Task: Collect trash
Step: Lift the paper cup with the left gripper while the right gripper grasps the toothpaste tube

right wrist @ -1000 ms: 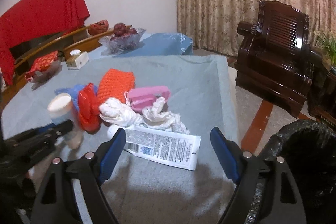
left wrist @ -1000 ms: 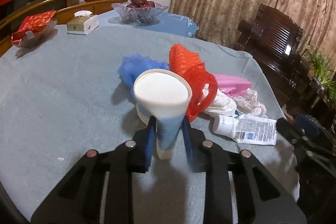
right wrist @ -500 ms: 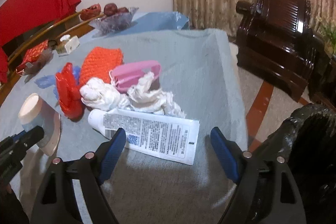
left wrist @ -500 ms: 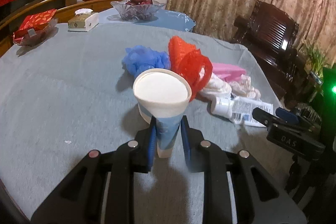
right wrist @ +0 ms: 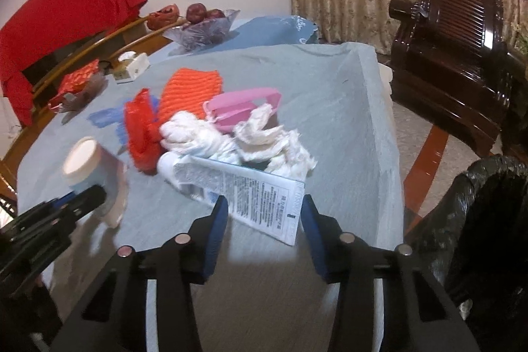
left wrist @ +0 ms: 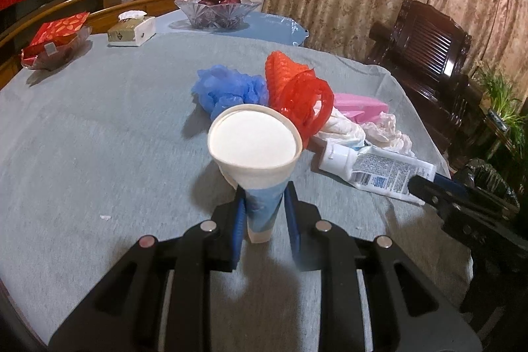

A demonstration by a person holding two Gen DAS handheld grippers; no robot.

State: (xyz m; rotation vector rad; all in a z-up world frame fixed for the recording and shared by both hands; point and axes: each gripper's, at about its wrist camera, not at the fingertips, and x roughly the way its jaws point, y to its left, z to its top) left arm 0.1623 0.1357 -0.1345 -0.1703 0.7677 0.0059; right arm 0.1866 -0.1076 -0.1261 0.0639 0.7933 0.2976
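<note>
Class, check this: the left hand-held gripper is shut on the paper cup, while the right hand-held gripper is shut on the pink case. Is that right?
Not quite. The left hand-held gripper is indeed shut on the paper cup. But the right hand-held gripper is not on the pink case: its fingers stand open on either side of the white tube's flat end, as the right wrist view shows.

fruit bowl (left wrist: 217, 12), tissue box (left wrist: 131, 31), armchair (right wrist: 452, 55)

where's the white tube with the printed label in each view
Left wrist: the tube lies right of centre on the grey cloth, cap toward the paper cup.
Right wrist: the tube lies at centre, its flat end between the open right claw fingers.
Shared landmark: the glass fruit bowl at the table's far end.
</note>
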